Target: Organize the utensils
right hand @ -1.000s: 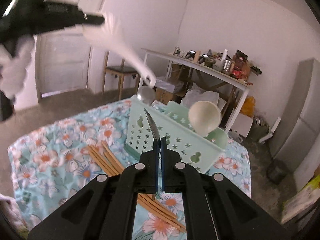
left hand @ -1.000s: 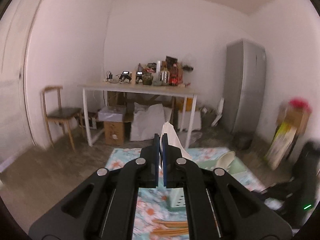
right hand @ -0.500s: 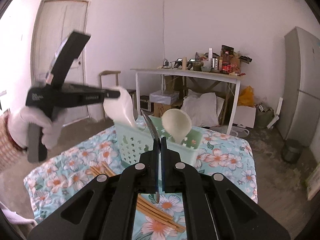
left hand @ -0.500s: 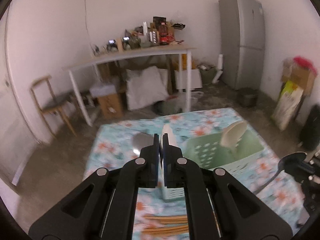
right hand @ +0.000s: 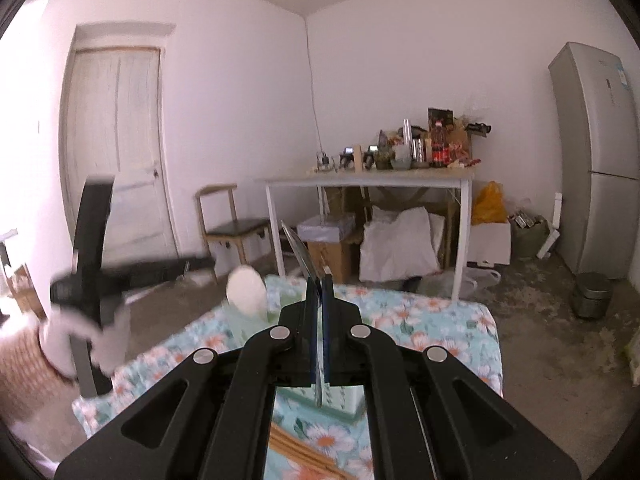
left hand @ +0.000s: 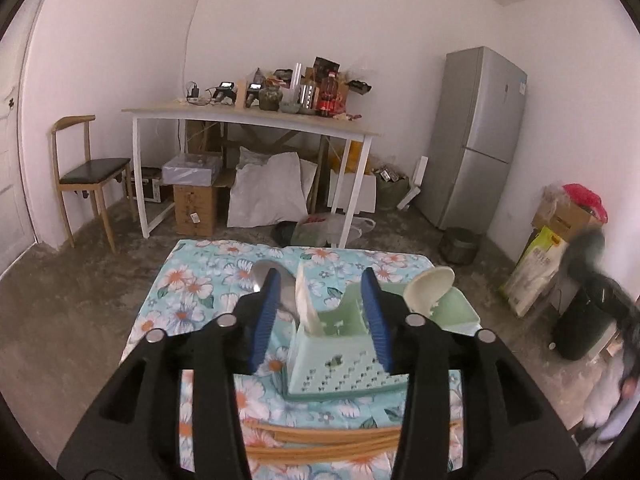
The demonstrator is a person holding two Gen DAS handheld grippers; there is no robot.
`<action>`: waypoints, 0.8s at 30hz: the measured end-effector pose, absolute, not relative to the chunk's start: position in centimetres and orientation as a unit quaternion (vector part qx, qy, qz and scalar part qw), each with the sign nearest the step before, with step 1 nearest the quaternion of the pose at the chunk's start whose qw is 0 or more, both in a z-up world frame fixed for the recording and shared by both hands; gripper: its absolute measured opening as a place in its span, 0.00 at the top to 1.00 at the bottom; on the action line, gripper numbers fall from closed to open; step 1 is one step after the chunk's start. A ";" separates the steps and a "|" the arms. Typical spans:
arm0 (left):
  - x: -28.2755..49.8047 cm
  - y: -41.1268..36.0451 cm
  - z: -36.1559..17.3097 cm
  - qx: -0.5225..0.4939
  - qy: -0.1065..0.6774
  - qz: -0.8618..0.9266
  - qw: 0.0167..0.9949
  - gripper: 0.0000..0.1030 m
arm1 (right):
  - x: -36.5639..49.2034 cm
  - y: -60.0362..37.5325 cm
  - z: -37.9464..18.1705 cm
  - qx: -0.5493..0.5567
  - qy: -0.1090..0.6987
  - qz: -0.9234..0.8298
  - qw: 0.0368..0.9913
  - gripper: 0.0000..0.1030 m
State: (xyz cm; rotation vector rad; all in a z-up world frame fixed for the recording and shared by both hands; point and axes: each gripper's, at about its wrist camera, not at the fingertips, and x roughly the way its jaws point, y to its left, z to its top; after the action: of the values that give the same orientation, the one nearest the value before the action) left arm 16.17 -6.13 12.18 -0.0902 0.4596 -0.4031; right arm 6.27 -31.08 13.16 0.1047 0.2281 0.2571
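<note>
A mint-green utensil basket (left hand: 344, 364) stands on the floral tablecloth (left hand: 192, 292). A white spoon (left hand: 306, 300) stands in its left compartment and a cream ladle (left hand: 428, 286) in its right one. My left gripper (left hand: 320, 320) is open and empty just above the basket. A metal spoon (left hand: 266, 276) lies beyond the left finger. Wooden chopsticks (left hand: 320, 440) lie in front of the basket. My right gripper (right hand: 319, 304) is shut on a metal spoon (right hand: 302, 252), held above the basket (right hand: 340, 400). The blurred left gripper (right hand: 96, 272) shows at the left.
A white table (left hand: 248, 120) loaded with bottles and clutter stands at the back wall, with boxes and bags beneath. A wooden chair (left hand: 84, 172) is at the left, a grey fridge (left hand: 476, 136) at the right, a door (right hand: 116, 152) further left.
My left gripper has opened and let the white spoon go into the basket's left compartment. My right gripper, still holding the metal spoon, has swung up and away.
</note>
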 end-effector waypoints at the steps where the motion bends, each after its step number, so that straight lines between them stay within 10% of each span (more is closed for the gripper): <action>1: 15.5 -5.8 11.8 -0.046 0.222 -0.202 0.953 0.55 | 6.4 -31.3 13.8 0.057 0.106 0.132 0.984 0.98; 24: 12.5 -3.0 1.7 -0.053 0.295 -0.205 0.932 0.41 | 15.2 -31.9 10.0 0.104 0.133 0.123 0.978 0.98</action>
State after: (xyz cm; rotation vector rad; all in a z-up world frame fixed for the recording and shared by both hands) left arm 12.50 -2.96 1.70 -0.1088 0.6039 -0.4196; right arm 15.16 -31.93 10.01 0.2103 0.2671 0.2481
